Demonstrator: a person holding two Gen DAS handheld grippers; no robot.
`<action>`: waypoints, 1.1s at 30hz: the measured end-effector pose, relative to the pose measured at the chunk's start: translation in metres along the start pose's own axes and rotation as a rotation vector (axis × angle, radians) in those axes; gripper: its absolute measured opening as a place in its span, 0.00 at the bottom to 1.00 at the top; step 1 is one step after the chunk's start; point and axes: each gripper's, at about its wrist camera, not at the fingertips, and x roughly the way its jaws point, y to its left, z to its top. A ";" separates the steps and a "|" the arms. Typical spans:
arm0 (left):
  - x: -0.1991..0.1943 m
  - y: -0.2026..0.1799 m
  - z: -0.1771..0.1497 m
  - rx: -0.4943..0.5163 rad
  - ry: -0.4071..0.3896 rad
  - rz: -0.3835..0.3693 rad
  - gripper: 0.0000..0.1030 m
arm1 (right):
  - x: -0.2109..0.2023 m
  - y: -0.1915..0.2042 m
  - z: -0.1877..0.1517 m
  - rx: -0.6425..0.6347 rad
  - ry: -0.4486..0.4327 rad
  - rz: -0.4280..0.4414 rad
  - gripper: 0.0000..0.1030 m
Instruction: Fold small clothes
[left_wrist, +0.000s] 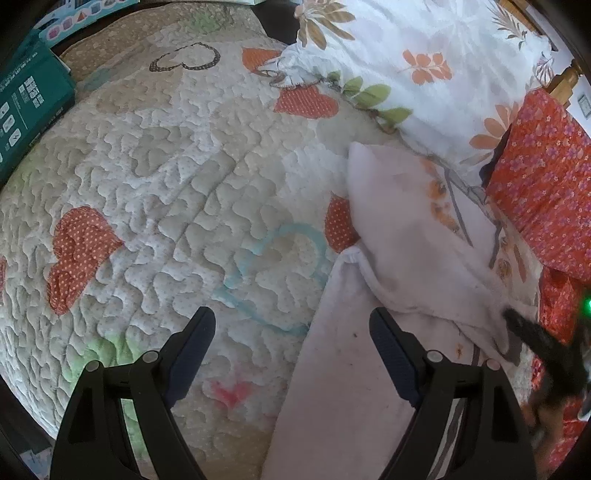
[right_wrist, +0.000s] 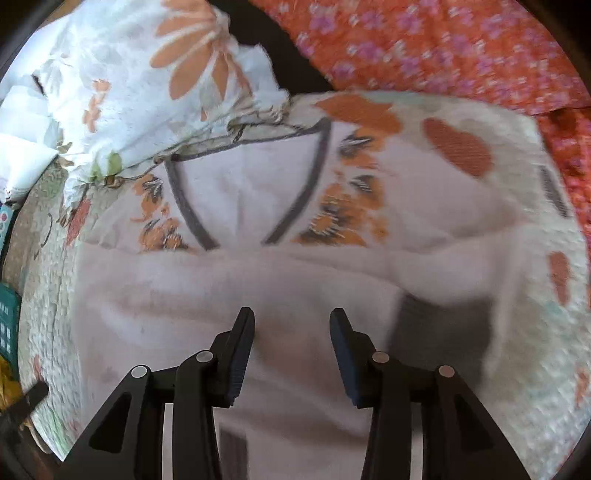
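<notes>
Directly beneath the right gripper (right_wrist: 291, 328) lies the white garment (right_wrist: 258, 206), spread on the quilt (right_wrist: 546, 332) with its lower part folded up toward the neckline. The jaws stand partly apart above the folded layer; no cloth is pinched between the pads, though motion blur hides whether the tips touch the fabric. Just beyond the fold, the grey-trimmed V neckline (right_wrist: 243, 192) and the orange flower print remain exposed. Farther off sit a flowered white bedcover (right_wrist: 129, 74) and a red patterned fabric (right_wrist: 443, 48).

Under the left gripper (left_wrist: 291, 332), jaws wide apart and empty, one finger (left_wrist: 391, 354) hangs over the garment's left edge and the other over bare quilt. A corner of the garment points away, toward the bedcover. A teal box (left_wrist: 29, 107) rests at the quilt's far left.

Judged step: a first fold is laid and released; the garment is not yet compact. The next move likely calls for each gripper to pinch a side edge or the fold's corners, lift low, and carry the cloth across without dragging the lower layer.
</notes>
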 end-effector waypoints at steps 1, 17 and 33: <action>-0.002 0.001 0.000 0.002 -0.001 -0.002 0.82 | -0.013 -0.004 -0.010 -0.006 -0.009 0.017 0.45; -0.005 0.036 -0.071 0.030 0.073 -0.119 0.78 | -0.123 -0.197 -0.191 0.339 -0.139 -0.020 0.56; -0.018 0.024 -0.156 0.066 0.055 -0.349 0.63 | -0.085 -0.218 -0.246 0.567 0.043 0.551 0.57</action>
